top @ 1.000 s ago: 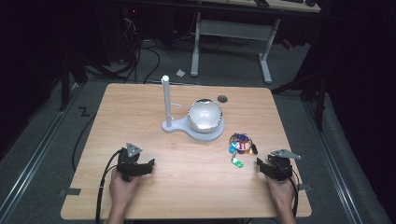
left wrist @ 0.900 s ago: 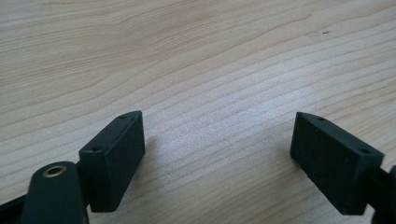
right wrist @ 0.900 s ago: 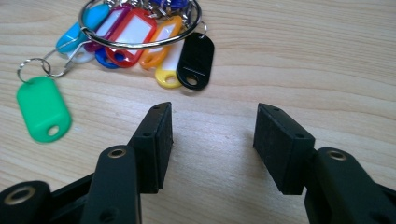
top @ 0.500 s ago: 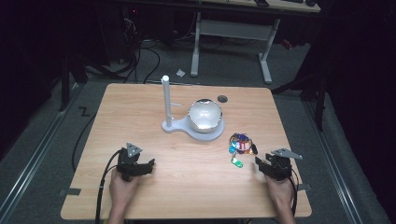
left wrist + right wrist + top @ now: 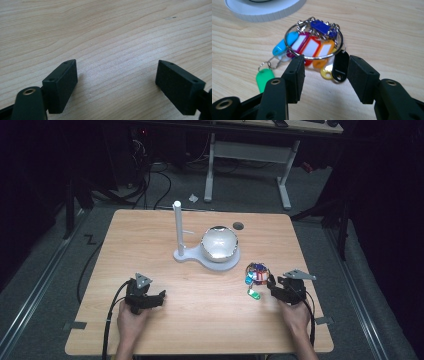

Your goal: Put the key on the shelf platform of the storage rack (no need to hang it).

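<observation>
Open claw (image 5: pixel 325 75) straddles key tags (image 5: pixel 312 47) on metal ring (image 5: pixel 313 56).

A light wooden desk (image 5: pixel 150 240) carries a white stand (image 5: pixel 200 256) near its middle, with an upright white post (image 5: pixel 177 227) and a shiny round bowl (image 5: pixel 219 243) on its base. A bunch of coloured key tags on a metal ring (image 5: pixel 314 45) lies toward the right, just beside the base, a green tag (image 5: pixel 264 77) trailing from it. A dark round hole (image 5: pixel 238 225) shows in the top beyond the bowl.
</observation>
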Tool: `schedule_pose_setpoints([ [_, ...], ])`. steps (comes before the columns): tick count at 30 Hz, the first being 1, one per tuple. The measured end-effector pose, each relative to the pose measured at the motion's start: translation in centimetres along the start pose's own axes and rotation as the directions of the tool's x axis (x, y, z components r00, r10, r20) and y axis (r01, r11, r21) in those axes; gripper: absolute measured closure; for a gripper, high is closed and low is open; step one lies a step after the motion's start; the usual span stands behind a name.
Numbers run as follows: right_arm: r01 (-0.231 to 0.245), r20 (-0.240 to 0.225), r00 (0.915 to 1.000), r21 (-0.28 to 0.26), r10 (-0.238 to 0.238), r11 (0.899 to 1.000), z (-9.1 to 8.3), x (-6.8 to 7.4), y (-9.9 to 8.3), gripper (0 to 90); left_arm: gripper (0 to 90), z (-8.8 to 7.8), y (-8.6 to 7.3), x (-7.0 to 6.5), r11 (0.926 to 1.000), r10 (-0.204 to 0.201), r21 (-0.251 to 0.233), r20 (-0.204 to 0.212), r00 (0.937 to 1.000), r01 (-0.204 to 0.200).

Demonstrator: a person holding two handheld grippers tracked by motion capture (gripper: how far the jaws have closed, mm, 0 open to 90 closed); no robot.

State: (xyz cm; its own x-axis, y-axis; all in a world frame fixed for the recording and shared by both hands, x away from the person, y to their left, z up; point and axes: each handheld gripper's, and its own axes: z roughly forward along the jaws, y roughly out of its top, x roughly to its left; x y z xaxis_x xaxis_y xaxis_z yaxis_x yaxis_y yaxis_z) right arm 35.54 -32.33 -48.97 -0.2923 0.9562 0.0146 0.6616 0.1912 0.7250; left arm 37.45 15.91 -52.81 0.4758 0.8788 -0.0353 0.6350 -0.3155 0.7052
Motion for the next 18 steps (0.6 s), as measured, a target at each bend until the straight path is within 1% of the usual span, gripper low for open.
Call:
schedule_pose_setpoints([
  [2,-0.002,-0.001,1.0000,0.002,0.002,1.000,0.1,0.1,0.2,48.6,18.3,0.0,0.0,0.0,1.0000,0.000,0.000,0.000,1.0000,0.000],
  [3,0.011,-0.005,0.9999,0.007,-0.011,1.000,0.3,0.2,0.7,48.7,18.3,0.0,0.0,0.0,1.0000,0.000,0.000,0.000,1.0000,0.000],
  [4,0.011,-0.005,0.9999,0.007,-0.011,1.000,0.3,0.2,0.7,48.7,18.3,0.0,0.0,0.0,1.0000,0.000,0.000,0.000,1.0000,0.000],
  [5,0.018,-0.008,0.9998,0.012,-0.018,1.000,0.6,0.4,1.1,48.8,18.3,0.0,0.0,0.0,1.0000,0.000,0.000,0.000,1.0000,0.000],
  [9,0.021,-0.017,0.9997,0.016,-0.020,1.000,1.1,0.5,1.7,48.8,18.3,0.0,0.0,0.0,1.0000,0.000,0.000,0.000,1.0000,0.000],
  [12,0.016,-0.029,0.9995,0.024,-0.016,1.000,1.8,0.6,2.3,48.5,18.3,0.0,0.0,0.0,1.0000,0.000,0.000,0.000,1.0000,0.000],
  [13,0.016,-0.029,0.9995,0.024,-0.016,1.000,1.8,0.6,2.3,48.5,18.2,0.0,0.0,0.0,1.0000,0.000,0.000,0.000,1.0000,0.000],
  [14,0.022,-0.030,0.9993,0.036,-0.021,0.999,2.2,0.8,2.6,48.0,18.3,0.0,0.0,0.0,1.0000,0.000,0.001,0.000,1.0000,0.000],
  [15,0.022,-0.030,0.9993,0.036,-0.021,0.999,2.2,0.8,2.6,48.0,18.3,0.0,0.0,0.0,1.0000,0.000,0.001,0.000,1.0000,0.000],
  [18,0.033,-0.026,0.9992,0.048,-0.032,0.998,3.0,1.1,3.2,46.6,18.3,0.0,0.0,0.0,1.0000,0.000,0.000,0.000,1.0000,0.000],
])
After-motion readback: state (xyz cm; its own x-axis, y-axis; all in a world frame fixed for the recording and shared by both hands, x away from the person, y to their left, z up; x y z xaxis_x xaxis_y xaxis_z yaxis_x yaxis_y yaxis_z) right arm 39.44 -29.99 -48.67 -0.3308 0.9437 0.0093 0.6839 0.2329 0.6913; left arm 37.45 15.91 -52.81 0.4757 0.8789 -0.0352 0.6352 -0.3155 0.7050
